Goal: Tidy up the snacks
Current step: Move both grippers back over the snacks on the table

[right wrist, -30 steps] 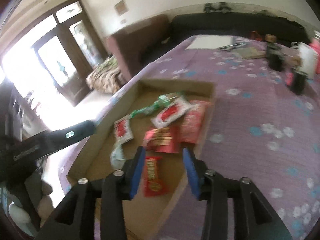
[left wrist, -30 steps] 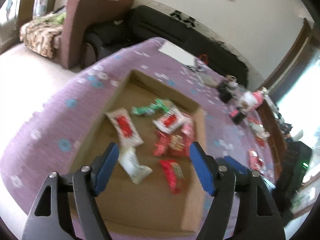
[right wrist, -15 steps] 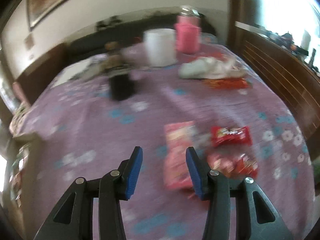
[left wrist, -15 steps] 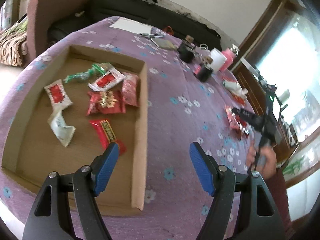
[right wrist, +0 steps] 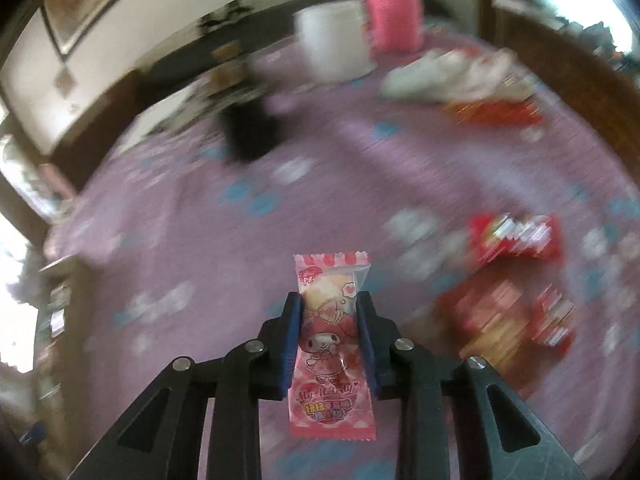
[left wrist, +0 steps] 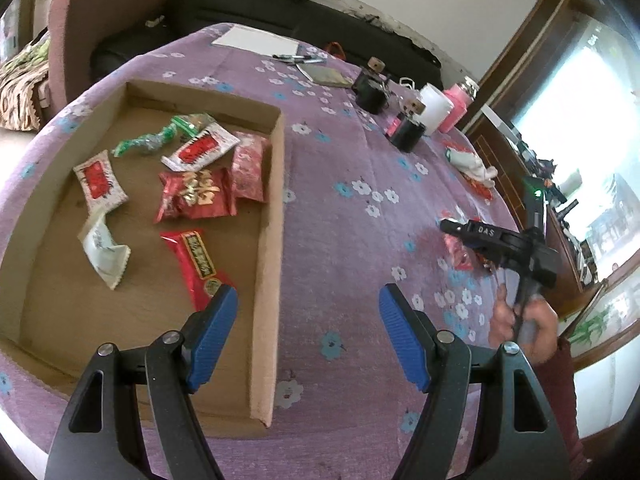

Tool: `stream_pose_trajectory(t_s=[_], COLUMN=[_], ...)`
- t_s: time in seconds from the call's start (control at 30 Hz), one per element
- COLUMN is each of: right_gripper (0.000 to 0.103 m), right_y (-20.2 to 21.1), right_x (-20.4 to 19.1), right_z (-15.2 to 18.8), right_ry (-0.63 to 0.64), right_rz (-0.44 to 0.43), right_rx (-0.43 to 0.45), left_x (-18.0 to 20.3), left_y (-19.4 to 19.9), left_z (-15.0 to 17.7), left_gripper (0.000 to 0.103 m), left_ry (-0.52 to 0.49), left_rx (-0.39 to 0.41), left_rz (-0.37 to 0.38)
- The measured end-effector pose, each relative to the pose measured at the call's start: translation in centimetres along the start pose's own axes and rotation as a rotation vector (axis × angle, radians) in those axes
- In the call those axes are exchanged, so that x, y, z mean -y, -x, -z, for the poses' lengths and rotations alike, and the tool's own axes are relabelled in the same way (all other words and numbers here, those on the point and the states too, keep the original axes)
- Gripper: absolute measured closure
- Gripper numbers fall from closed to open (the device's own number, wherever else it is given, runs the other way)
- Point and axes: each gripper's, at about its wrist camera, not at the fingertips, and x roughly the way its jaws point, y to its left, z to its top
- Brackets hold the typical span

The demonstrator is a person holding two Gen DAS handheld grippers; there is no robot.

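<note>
The right gripper (right wrist: 329, 322) pinches a pink packet (right wrist: 332, 344) between its blue fingers (right wrist: 291, 338), which have just been closing onto it; the pads press the packet's two long sides, and its ends stick out ahead of and behind them. The packet shows a cartoon figure and a striped top edge. Around it the right wrist view is blurred. Just beyond and to the right, loose red packets (right wrist: 514, 236) lie on the purple flowered tabletop (right wrist: 240, 240). Farther back stand a black pot (right wrist: 250, 128), a white cup (right wrist: 334, 42) and a pink jar (right wrist: 394, 16), with a crumpled white wrapper (right wrist: 448, 76) to their right.

The left gripper (left wrist: 308, 320) hovers with its fingers (left wrist: 210, 330) spread wide and nothing between them, straddling the right wall of a shallow cardboard box (left wrist: 272, 240). In the box, nearest, lies a long red bar (left wrist: 196, 260), with a white sachet (left wrist: 102, 248) to its left. Behind them are a red and gold pouch (left wrist: 196, 194), a pink pouch (left wrist: 250, 166), two white and red packets (left wrist: 100, 182) and, farthest, a green twist candy (left wrist: 160, 138). To the right, well apart from the box, a hand (left wrist: 524, 324) holds the right gripper's handle. At the tabletop's far end lie a white sheet (left wrist: 256, 40) and pens (left wrist: 298, 58).
</note>
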Motion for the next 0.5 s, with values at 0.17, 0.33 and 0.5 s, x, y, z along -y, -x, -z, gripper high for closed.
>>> stream_pose_trajectory(t_s=[0.17,0.33,0.5], right_gripper=[0.071,0.064,0.062], right_y=[1.2,5.3,8.5], right_x=[-3.8,-1.4,3.9], right_z=[4.2,3.9,3.0], right_ry=[0.050,-0.002,-0.110], right_rz=[-0.312,-0.297,-0.035], right_rx=[-0.132,0.034,0.199], left_x=[0.9,1.2,2.1], left_y=[-0.2,-0.2,-0.9], left_z=[0.4,0.6,1.0], left_gripper=[0.030,0.030,0.030], left_ry=[-0.032,-0.044,-0.056], left_rx=[-0.014,-0.016,-0.041], left_rz=[0.002,0.004,0.028])
